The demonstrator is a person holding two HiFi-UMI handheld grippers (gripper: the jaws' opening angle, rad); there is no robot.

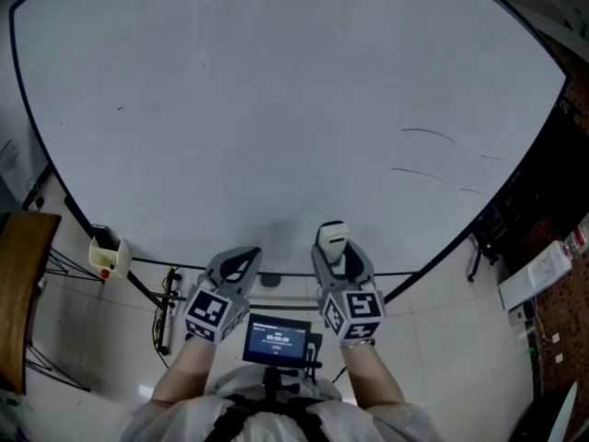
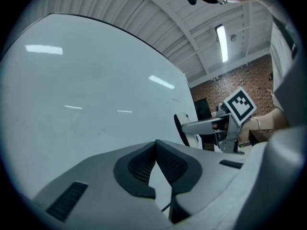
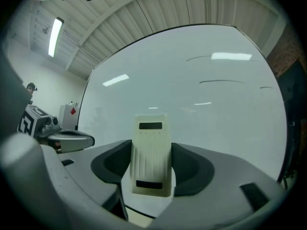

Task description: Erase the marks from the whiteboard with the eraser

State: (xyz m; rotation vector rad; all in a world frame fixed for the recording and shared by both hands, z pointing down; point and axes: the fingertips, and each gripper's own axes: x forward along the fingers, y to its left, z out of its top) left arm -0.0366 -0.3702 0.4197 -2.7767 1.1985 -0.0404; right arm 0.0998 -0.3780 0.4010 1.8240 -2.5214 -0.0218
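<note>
Cream plastic fills your right gripper [image 3: 151, 163]: the eraser [image 3: 151, 153] stands upright between its jaws, which are clamped on its two long sides. It juts out past the fingertips toward the whiteboard [image 3: 192, 114]. No view settles whether its far face touches the board. Your left gripper [image 2: 156, 146] hangs just left of the right one, jaws pressed together at the tips with nothing in them.

The marks [image 3: 221, 82] are thin dark strokes ahead of the eraser, up and to its right, well apart from it.

By its look, the eraser is light, with a stiff ribbed shell and probably a soft wiping face, so nothing here seems fragile. The smooth shell may twist or slide in the jaws once you press it on the board. The hold across the narrow width, about mid-length, looks right. Grip firmly and lay the wiping face flat when you sweep up and right.
</note>
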